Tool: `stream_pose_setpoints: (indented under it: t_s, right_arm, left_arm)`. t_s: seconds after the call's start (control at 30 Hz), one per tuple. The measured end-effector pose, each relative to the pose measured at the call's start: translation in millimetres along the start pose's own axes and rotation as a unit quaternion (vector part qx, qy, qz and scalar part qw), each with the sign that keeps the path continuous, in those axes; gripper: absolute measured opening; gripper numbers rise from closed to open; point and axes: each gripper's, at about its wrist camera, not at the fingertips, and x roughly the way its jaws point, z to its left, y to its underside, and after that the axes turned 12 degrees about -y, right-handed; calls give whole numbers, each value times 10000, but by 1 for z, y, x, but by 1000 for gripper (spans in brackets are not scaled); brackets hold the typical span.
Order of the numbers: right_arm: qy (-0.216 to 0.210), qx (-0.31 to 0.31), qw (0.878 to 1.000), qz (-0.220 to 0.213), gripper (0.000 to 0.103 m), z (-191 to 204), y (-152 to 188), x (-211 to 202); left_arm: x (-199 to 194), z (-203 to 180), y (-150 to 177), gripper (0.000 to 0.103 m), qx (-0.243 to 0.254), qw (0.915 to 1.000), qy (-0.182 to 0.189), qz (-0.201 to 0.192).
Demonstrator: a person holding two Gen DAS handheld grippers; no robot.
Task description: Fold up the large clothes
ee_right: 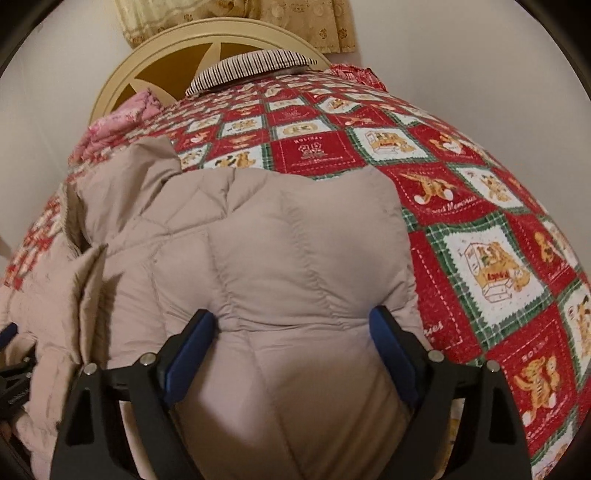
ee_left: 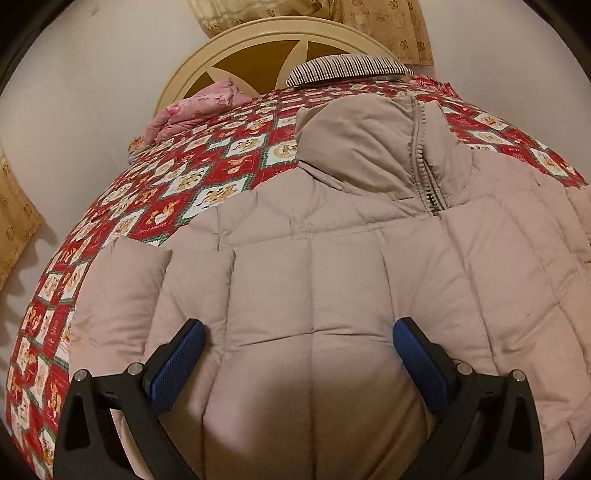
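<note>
A beige quilted puffer jacket (ee_left: 332,266) lies spread on the bed, collar and zipper (ee_left: 424,173) pointing toward the headboard. My left gripper (ee_left: 299,332) is open, its blue-padded fingers straddling a bulge of the jacket's lower part. The jacket's other side (ee_right: 277,240) fills the right wrist view, folded over in a thick hump. My right gripper (ee_right: 291,325) is open, its fingers set wide on either side of that hump, pressed against the fabric. The left gripper's tip shows at the far left edge of the right wrist view (ee_right: 9,332).
The bed carries a red, green and white teddy-bear quilt (ee_right: 480,240). A striped pillow (ee_left: 347,68) and a pink bundle (ee_left: 192,110) lie by the cream headboard (ee_left: 258,40). Gold curtains (ee_right: 240,18) hang behind. Wall on the left (ee_left: 74,92).
</note>
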Motion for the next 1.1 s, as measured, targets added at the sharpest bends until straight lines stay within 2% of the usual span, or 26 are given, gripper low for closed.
stream_pose_setpoints:
  t_s: [0.1,0.17,0.27,0.3,0.33,0.37,0.43,0.6,0.7,0.8,0.9,0.97,1.03,1.1]
  right_arm:
    - [296,-265,9990,223,91,10,-2,2]
    - [499,-430,9971,393,87,16,-11,-6]
    - [475,-281,9984,-125,86,26,-37,-37]
    - [390,-220,9987,-250,88,32,-48,-43]
    - [250,-158,9990,-346,94,39,-60,-45]
    - [-10,-120,9994,-326,97,51,-77,-41]
    - [-232,-174,9995,-91,97,78,-102,-20]
    - [-215,-280,9991,250,97,133,-141,37]
    - [-197,-143,9985,483,97,145,-152,69]
    - [99,-140,9970,756,94,150,-151,90]
    - [167,-191,9940,1067,63,144,-147,100]
    - [90,-333,9944,1003,36,137,-139,85]
    - [5,-432,9948,924,19,128,-130,66]
    - [22,-478,9950,876,15,118,-124,57]
  left_arm:
    - [0,5,1,102,-104,9999,99,-7]
    - [1,6,1,102,-155,9998,150,-6]
    - [1,7,1,102,-207,9996,193,-6]
    - [1,8,1,102,-225,9995,212,-4]
    - [2,8,1,102,-245,9994,233,-2]
    - [2,9,0,102,-269,9993,262,1]
    - [3,11,0,102,-323,9990,317,17]
    - [4,12,0,102,-392,9986,363,33]
    - [4,13,0,102,-422,9983,389,38]
    - [5,15,1,102,-444,9981,415,40]
    - [4,15,1,102,-454,9981,423,42]
    - [4,15,1,102,-454,9981,422,41]
    - [4,15,1,102,-452,9981,418,39]
    - [4,15,1,102,-456,9981,420,38]
